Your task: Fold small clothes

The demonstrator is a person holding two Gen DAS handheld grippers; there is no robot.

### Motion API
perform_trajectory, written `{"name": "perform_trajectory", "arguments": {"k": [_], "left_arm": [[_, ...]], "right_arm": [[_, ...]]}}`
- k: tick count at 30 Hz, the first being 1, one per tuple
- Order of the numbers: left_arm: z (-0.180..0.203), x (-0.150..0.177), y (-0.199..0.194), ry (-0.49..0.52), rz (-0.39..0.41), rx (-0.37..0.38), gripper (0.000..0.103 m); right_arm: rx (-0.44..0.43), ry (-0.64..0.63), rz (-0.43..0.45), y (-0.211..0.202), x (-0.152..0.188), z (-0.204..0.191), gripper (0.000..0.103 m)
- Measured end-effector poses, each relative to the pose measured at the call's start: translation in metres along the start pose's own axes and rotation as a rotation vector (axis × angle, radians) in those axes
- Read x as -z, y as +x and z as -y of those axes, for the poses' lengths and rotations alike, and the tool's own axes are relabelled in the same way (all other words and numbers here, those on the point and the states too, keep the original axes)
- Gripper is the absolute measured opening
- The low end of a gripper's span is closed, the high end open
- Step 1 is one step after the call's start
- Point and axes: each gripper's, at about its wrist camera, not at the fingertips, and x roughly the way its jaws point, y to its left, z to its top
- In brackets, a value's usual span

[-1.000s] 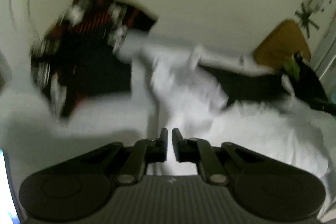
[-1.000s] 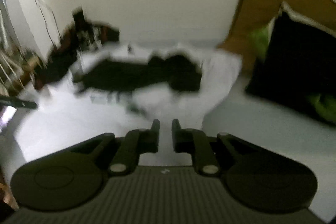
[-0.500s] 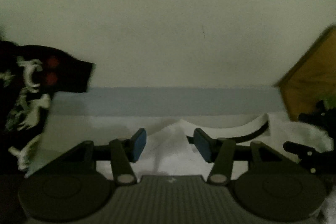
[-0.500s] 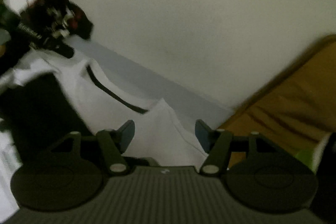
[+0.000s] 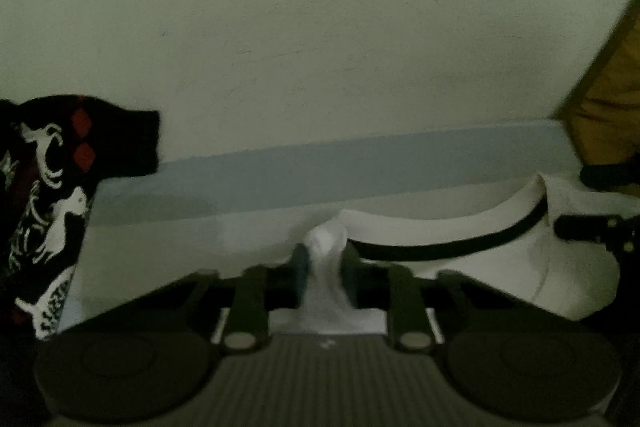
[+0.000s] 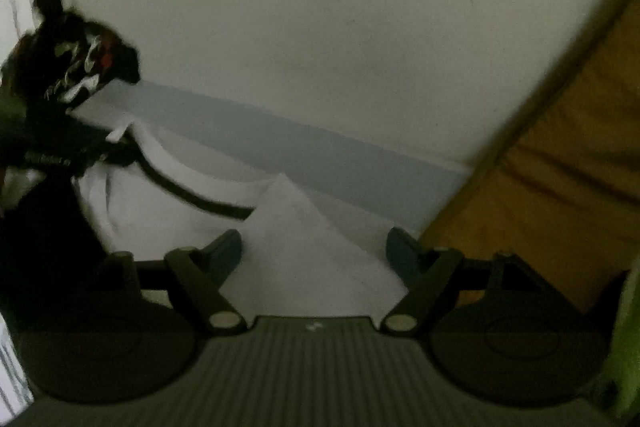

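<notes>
White shirt: spread on the bed by the wall. Judged light, limp, easily bunched; best taken at shoulder corners. Left gripper is clamped on one pinched corner. Right gripper, jaws opening, straddles the other corner unheld.

Home setting, likely a bedroom. Plain cream wall behind a pale sheeted surface, probably a bed. Mustard-yellow cushion at its right edge. Loose clothes lie about: white garment, black printed one.
</notes>
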Motion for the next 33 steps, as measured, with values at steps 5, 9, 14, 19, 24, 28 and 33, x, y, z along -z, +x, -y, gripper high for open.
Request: {"name": "perform_trajectory", "arguments": {"k": [5, 9, 14, 19, 24, 28, 33], "left_arm": [[-0.001, 0.005, -0.019, -0.009, 0.029, -0.013, 0.010], [-0.004, 0.012, -0.056, -0.010, 0.092, 0.016, 0.010], [-0.007, 0.035, -0.115, -0.008, 0.179, 0.065, 0.010], [-0.003, 0.080, -0.173, 0.013, 0.260, 0.127, 0.010], [-0.001, 0.139, -0.214, 0.037, 0.316, 0.175, 0.010], [0.000, 0.192, -0.238, 0.055, 0.349, 0.198, 0.010], [0.005, 0.249, -0.245, 0.054, 0.308, 0.228, 0.010]], "right_arm": [[-0.020, 0.007, -0.026, -0.014, -0.003, -0.013, 0.009], [0.045, -0.107, 0.021, -0.041, 0.003, -0.037, 0.008], [0.069, -0.116, 0.126, -0.107, 0.011, -0.049, 0.009], [0.053, -0.161, 0.214, -0.172, 0.041, -0.073, 0.009], [0.007, -0.203, 0.279, -0.231, 0.092, -0.102, 0.009], [-0.030, -0.220, 0.295, -0.251, 0.132, -0.132, 0.009], [-0.048, -0.180, 0.301, -0.258, 0.186, -0.147, 0.008]]}}
